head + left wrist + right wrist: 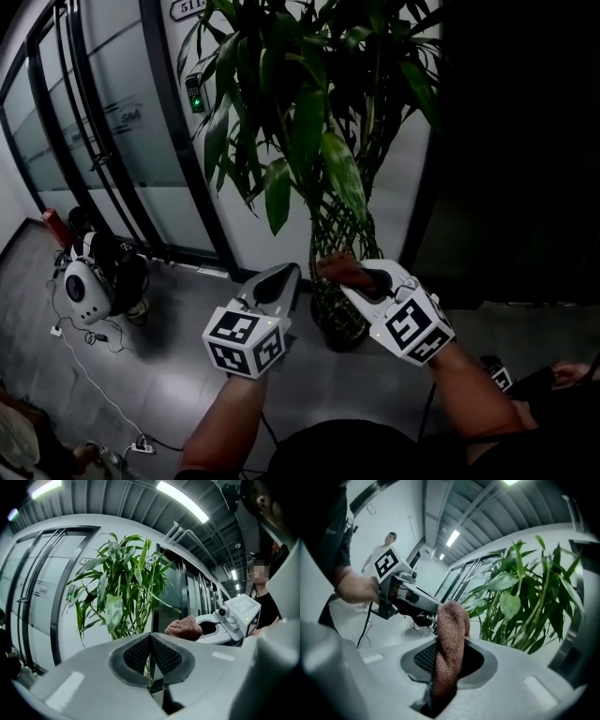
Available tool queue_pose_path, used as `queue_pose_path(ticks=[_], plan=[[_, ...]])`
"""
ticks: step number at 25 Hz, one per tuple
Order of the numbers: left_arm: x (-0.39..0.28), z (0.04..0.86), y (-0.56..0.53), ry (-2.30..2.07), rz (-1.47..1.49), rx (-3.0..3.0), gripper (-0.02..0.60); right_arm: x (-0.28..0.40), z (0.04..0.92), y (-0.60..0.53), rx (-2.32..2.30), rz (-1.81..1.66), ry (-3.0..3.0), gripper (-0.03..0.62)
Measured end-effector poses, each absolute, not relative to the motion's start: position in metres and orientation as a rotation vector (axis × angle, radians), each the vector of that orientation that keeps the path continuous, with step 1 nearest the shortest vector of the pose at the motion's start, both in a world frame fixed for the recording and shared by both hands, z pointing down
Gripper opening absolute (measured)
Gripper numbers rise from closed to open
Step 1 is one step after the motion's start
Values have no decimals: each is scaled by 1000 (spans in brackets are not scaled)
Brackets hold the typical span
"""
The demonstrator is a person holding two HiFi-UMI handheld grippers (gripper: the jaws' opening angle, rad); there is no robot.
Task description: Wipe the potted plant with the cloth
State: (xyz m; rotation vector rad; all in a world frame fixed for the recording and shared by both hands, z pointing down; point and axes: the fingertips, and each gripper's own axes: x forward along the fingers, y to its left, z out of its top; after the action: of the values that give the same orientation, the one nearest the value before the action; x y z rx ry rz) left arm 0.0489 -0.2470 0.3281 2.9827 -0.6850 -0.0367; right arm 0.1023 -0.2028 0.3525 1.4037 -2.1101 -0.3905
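Observation:
A tall potted plant (309, 103) with long green leaves and a braided stem stands in a dark pot (339, 323) on the floor ahead of me. My right gripper (345, 274) is shut on a reddish-brown cloth (450, 644), held just in front of the stem's lower part. The cloth (339, 269) bunches out past the jaw tips. My left gripper (281, 278) hovers left of it, jaws closed with nothing between them, pointing at the plant (119, 597). The cloth (183, 627) also shows in the left gripper view.
Glass doors with dark frames (103, 141) stand to the left. A white-and-black machine (94, 281) with cables sits on the grey floor at left. A person (384, 550) in a white shirt stands in the background. A dark wall (516, 141) lies right of the plant.

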Motion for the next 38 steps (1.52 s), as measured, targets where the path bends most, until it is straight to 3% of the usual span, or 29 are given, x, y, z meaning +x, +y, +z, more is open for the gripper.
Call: queue_pose_path(ticks=[14, 38], plan=[[63, 387, -156, -766, 124, 2880, 17, 184, 411, -77, 1714, 133, -2399, 71], [-3, 424, -64, -856, 193, 2810, 17, 130, 440, 10, 1671, 245, -2489, 71]])
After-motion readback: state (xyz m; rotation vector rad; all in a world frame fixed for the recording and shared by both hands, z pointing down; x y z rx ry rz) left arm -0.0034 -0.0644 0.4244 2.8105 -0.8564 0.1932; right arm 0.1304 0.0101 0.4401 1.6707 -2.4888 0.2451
